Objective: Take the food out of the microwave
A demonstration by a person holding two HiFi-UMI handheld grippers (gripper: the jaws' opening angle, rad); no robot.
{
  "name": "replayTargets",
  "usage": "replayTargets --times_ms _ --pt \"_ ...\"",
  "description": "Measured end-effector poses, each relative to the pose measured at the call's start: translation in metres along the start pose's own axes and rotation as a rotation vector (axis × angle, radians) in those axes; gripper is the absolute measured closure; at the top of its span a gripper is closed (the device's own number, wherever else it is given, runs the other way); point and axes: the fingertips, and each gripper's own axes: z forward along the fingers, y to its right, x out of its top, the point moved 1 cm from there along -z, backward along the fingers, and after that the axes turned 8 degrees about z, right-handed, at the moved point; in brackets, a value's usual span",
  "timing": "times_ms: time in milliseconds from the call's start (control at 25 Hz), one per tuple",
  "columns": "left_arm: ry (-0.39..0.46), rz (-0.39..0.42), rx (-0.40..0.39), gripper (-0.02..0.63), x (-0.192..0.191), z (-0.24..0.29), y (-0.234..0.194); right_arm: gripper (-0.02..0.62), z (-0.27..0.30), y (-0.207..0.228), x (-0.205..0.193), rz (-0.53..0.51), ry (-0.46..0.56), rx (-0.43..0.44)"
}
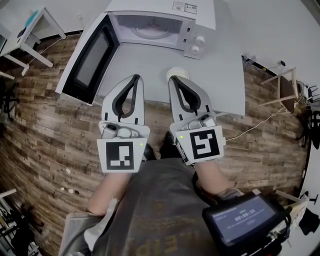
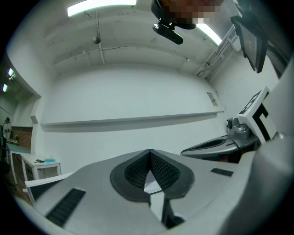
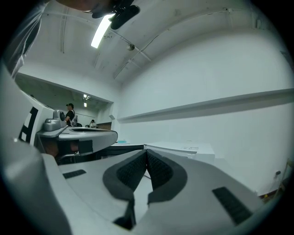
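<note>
We hold the left gripper and right gripper side by side, both jaws clenched together on nothing. A round white dish sits on the tabletop just ahead of the right jaws' tips, partly hidden; it shows no long axis. Farther ahead the microwave faces the jaws, its door swung open beyond the left jaws

It looks like a bare test lab, not a home kitchen: a microwave on a plain grey bench, white walls, a ceiling strip light, and a wood-pattern floor with loose cables and a small white table.
</note>
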Motion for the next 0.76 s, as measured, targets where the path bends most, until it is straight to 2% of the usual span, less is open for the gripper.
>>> replayTargets --times_ms 440,760 --pt "0.022 0.002 0.001 0.598 0.0044 0.0075 -0.0032 0.588 0.0027 0.0038 0.0094 -0.006 0.031 -0.013" --pt "0.007 -0.012 -0.015 0.598 -0.0009 0.0095 -0.0041 0.588 0.0063 0.0033 0.0069 -0.011 0.020 -0.023"
